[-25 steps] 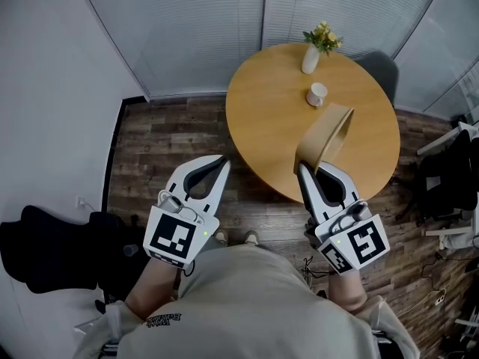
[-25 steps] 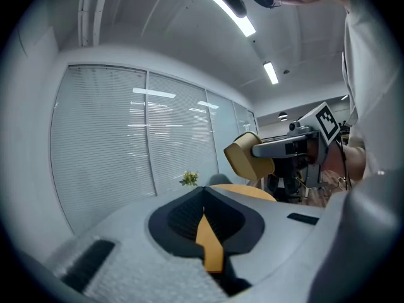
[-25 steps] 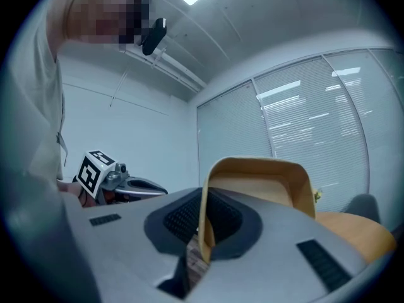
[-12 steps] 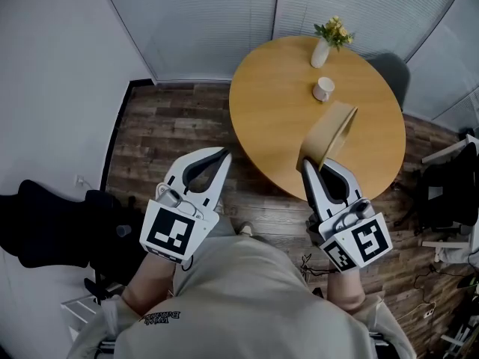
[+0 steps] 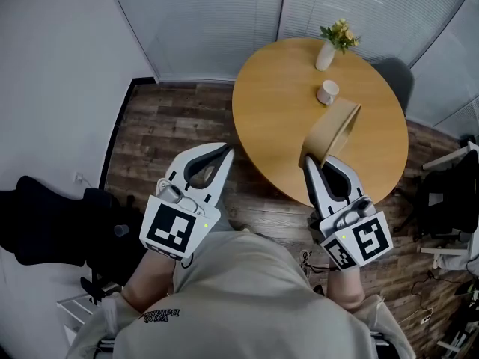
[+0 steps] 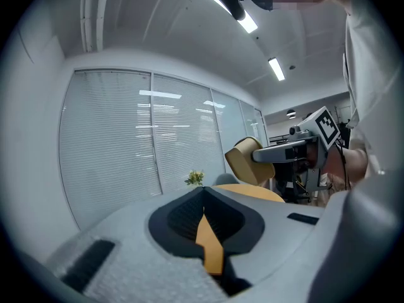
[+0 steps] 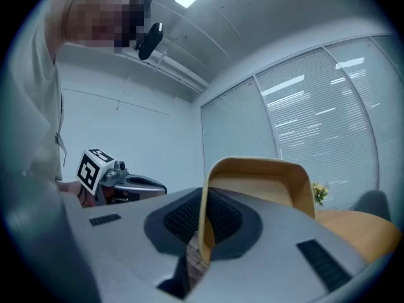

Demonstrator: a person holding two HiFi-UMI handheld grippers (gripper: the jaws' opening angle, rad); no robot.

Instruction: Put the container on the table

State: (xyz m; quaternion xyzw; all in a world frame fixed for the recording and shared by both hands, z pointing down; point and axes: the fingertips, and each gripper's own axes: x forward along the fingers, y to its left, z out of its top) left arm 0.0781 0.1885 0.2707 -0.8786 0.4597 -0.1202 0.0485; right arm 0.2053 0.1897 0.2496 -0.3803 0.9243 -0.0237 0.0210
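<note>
A tan open container (image 5: 331, 132) hangs tilted over the near part of the round wooden table (image 5: 277, 118). My right gripper (image 5: 311, 163) is shut on the container's rim; in the right gripper view its wall (image 7: 203, 223) runs down between the jaws. My left gripper (image 5: 224, 152) is shut with nothing in it, held over the wood floor left of the table. The left gripper view shows the container (image 6: 247, 161) and the table's edge (image 6: 252, 192) off to the right.
On the table's far side stand a white vase with yellow flowers (image 5: 328, 51) and a white mug (image 5: 327, 93). A grey chair (image 5: 397, 73) sits behind the table. Window blinds (image 5: 224, 21) line the back wall. A black chair (image 5: 45, 223) is at left.
The view has shifted slightly; the table sits a little further right in frame. Both grippers and the container keep nearly the same pose.
</note>
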